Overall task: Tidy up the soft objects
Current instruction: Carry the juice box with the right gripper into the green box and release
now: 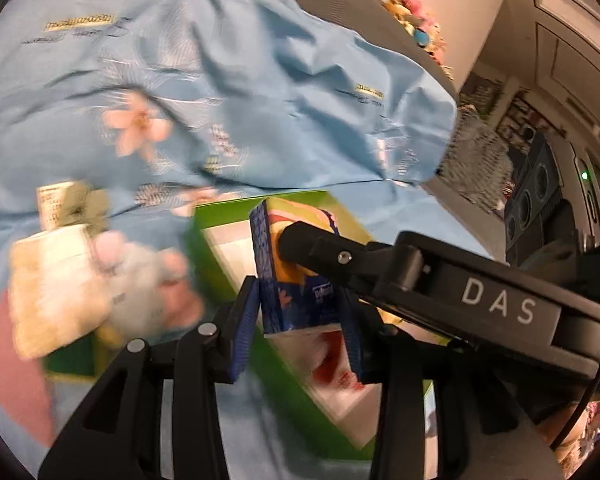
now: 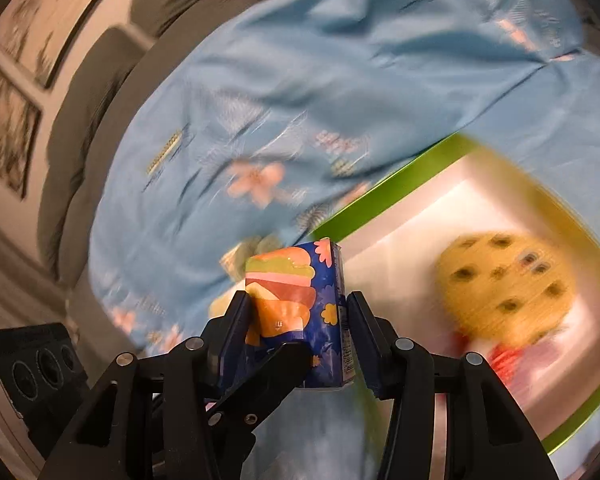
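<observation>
- While both grippers meet over the green box (image 2: 384,196), the right gripper (image 2: 296,340) pinches a blue packet (image 2: 300,304).
- Left gripper (image 1: 300,320) brackets that packet (image 1: 296,280); contact unclear.
- Cookie plush (image 2: 504,284) lies inside the box.

Blue tissue pack (image 1: 296,276) between left hand-held gripper (image 1: 300,328) fingers, above green box (image 1: 220,256)

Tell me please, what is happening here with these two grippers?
Both grippers are at one small blue pack with a burger picture. The right gripper has it between its fingers, and the left gripper straddles the same pack, so it looks like a handover above the green box. A cookie plush already lies in the box. More soft things sit on the blue sheet, but they are blurred.
</observation>
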`<state>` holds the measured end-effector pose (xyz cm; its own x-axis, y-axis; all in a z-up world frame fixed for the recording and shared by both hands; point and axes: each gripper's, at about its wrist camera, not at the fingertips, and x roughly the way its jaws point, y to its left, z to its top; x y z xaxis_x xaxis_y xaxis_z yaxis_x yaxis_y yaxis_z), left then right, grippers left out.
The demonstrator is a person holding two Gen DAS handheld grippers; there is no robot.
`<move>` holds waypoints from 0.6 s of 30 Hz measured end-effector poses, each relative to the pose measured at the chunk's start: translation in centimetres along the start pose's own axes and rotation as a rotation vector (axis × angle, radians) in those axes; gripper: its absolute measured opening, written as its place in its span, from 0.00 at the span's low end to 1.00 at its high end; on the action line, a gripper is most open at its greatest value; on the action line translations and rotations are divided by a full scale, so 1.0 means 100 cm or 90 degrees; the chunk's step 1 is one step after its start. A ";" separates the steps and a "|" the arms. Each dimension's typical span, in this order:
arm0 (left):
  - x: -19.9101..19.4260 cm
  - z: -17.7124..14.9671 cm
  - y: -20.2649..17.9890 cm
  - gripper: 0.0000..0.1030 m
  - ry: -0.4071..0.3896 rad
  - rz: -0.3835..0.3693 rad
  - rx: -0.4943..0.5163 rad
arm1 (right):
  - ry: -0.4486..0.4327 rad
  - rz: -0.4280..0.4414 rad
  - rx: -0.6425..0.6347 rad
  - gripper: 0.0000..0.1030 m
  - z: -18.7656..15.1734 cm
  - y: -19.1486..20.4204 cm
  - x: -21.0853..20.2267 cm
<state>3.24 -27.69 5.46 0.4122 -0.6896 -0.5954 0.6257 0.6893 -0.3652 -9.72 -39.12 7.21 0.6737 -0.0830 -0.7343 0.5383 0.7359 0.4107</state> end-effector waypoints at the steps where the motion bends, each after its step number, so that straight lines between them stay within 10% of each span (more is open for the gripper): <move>1: 0.009 0.002 -0.004 0.36 0.005 -0.008 0.001 | -0.010 -0.008 0.011 0.51 0.005 -0.010 -0.002; 9: 0.071 0.001 0.004 0.36 0.092 -0.038 -0.058 | 0.014 -0.070 0.078 0.51 0.021 -0.057 0.026; 18: 0.050 -0.005 0.002 0.38 0.093 -0.019 -0.055 | -0.017 -0.131 0.042 0.51 0.013 -0.048 0.026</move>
<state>5.10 -30.88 1.99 0.2901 -0.6750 -0.6783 0.5746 0.6897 -0.4406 -9.87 -43.77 4.01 0.5589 -0.2459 -0.7920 0.6975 0.6559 0.2886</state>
